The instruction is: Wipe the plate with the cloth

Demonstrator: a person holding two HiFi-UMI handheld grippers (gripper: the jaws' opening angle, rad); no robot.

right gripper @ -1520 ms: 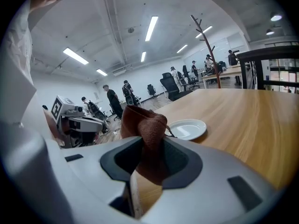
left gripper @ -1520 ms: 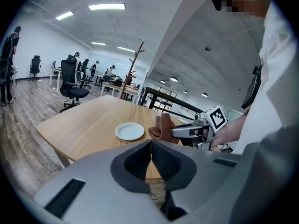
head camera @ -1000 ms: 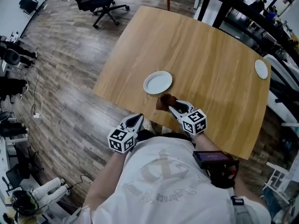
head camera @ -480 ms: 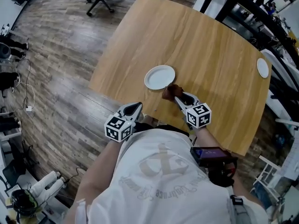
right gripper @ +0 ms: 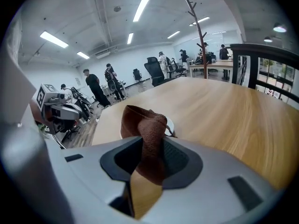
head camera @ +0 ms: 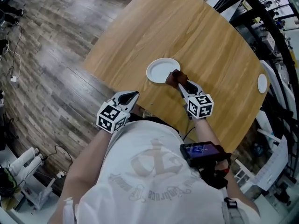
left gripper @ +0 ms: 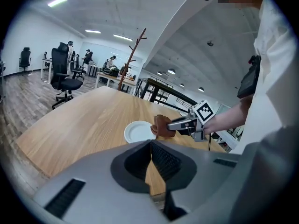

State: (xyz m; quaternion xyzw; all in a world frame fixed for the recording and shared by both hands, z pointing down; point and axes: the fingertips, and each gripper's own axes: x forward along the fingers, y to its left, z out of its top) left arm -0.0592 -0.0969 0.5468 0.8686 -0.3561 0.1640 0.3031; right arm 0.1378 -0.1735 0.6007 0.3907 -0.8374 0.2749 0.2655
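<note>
Gripping a brown cloth [right gripper: 142, 125] in the right tool [right gripper: 147, 160], both jaws pressed on the fabric, with a bunched end standing out past the tips. Bringing that end to the near rim of a white plate [head camera: 162, 70] just ahead of the tool; cannot tell whether touching or only just above. Lying flat on a wooden worktop [head camera: 201, 36], this plate, directly in front of the tips. Holding the left tool [left gripper: 150, 158] with jaws fully together and nothing between them, off the near edge of the worktop and well apart from the right tool. Ahead of the left tool and slightly to its right, plate and cloth. Far to the right of the right tool, a second small plate [head camera: 262, 83] near the worktop edge.
</note>
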